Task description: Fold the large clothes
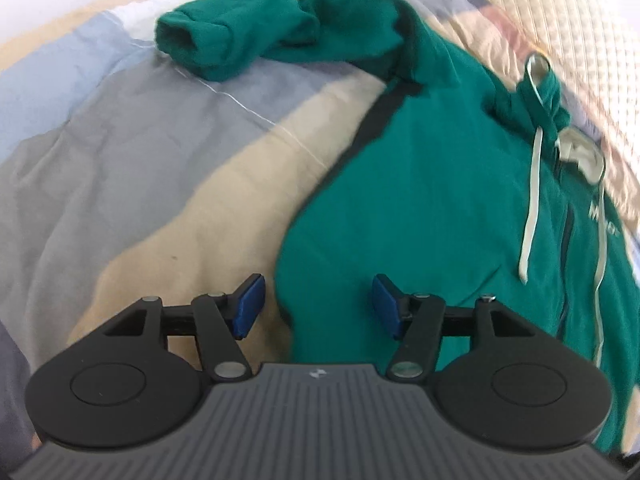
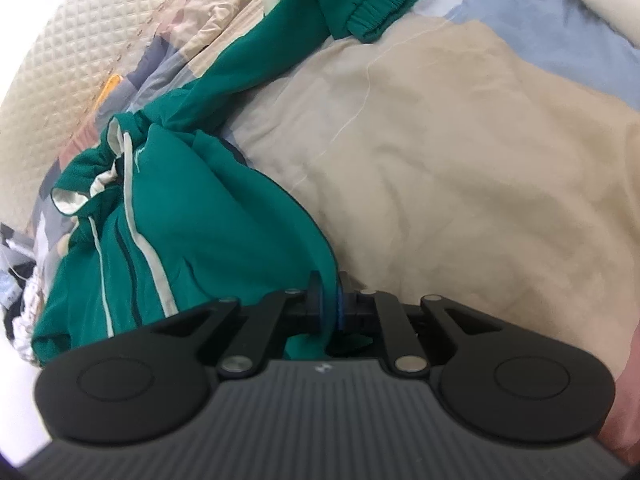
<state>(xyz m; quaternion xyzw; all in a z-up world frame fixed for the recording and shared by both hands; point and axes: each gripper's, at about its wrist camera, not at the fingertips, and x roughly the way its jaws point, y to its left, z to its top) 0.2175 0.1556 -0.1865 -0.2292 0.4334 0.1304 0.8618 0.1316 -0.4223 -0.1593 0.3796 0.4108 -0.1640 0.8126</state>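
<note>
A green hoodie lies spread on a bed over a patchwork quilt, one sleeve stretched away from the body. The left tool hangs above the hoodie's edge with its jaws apart, nothing between them. The right tool is clamped tight on a fold of the hoodie's fabric.

both grippers same build: left gripper and right gripper have a ribbed dark grey body with a small white logo, two round black discs, black linkage arms on silver pivot pins, and blue pads on the fingers.
</note>
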